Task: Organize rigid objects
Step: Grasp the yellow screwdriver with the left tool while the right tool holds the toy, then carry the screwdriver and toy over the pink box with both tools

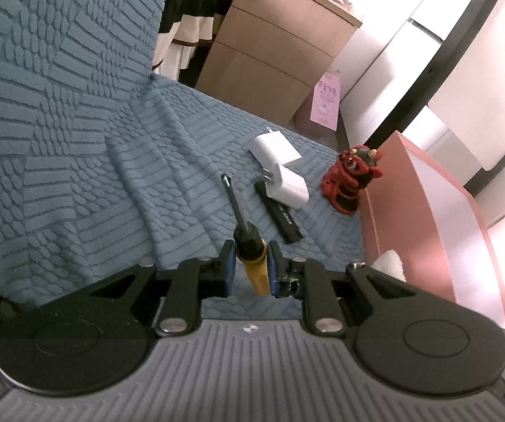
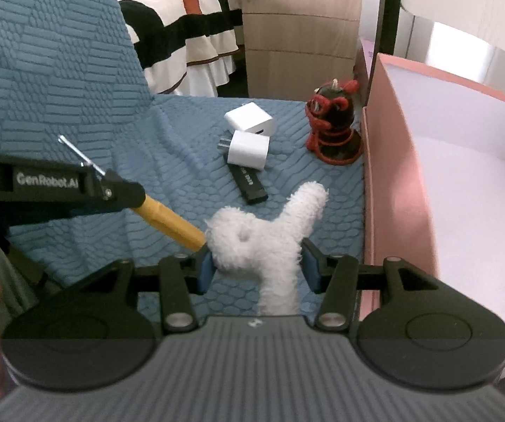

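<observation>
The flat black stick (image 2: 248, 184) is partly hidden beneath the white plastic charger cube (image 2: 248, 150); its print is too small to read. The pink cardboard box (image 2: 398, 190) runs off the right edge.

strong daylight is admitted from the right, where whites are blown out; straight edges are bent by fisheye.

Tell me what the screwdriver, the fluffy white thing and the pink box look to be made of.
Screwdriver: bright metal shaft, handle probably plastic, matte yellow with a black collar. Fluffy white thing: plush fabric, curly pile all over. Pink box: likely cardboard, thin flat walls with a smooth matte finish, pale inside.
</observation>
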Tool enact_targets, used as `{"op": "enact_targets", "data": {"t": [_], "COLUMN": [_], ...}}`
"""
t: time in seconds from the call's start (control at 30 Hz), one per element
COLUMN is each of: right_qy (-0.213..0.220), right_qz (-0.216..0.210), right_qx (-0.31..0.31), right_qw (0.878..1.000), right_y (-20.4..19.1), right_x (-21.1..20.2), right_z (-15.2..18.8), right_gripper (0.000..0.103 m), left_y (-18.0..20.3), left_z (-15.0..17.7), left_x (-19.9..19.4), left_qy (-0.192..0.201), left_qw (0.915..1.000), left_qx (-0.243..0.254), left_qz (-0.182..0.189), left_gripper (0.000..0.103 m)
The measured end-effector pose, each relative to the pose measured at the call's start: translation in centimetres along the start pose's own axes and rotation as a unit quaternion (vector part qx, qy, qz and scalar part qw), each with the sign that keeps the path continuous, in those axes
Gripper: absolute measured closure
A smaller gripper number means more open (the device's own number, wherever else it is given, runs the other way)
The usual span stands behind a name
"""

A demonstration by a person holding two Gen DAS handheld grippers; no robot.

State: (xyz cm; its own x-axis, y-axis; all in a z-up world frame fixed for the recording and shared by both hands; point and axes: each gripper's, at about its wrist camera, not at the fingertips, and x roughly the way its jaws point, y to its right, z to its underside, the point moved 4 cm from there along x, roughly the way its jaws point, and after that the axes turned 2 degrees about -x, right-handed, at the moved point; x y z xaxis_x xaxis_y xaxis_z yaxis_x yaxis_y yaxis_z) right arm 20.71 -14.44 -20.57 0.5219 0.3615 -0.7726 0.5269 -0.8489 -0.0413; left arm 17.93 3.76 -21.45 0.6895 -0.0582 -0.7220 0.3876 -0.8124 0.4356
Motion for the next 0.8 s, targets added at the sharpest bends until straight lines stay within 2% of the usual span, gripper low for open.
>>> {"op": "enact_targets", "data": {"t": [0.37, 0.8], "right_qy": [0.021, 0.068], "right_qz": [0.0, -0.004], "right_qx": [0.005, 0.004], "right_qw": [1.0, 0.998], "right_y": [1.7, 4.6], "right_x": [-3.4, -9.1], "right_z": [-1.9, -5.5], "right_gripper": [0.05, 0.05], "left_y": [3.1, 10.1], "left_z": [-0.8, -4.0], "left_x": [-2.5, -7.1], "left_qy": [-0.001, 0.019], "left_qw": [0.9997, 0.9968], "left_qx": [0.025, 0.074], "left_qz": [0.0, 0.024], "left_gripper": [0.081, 0.081]}}
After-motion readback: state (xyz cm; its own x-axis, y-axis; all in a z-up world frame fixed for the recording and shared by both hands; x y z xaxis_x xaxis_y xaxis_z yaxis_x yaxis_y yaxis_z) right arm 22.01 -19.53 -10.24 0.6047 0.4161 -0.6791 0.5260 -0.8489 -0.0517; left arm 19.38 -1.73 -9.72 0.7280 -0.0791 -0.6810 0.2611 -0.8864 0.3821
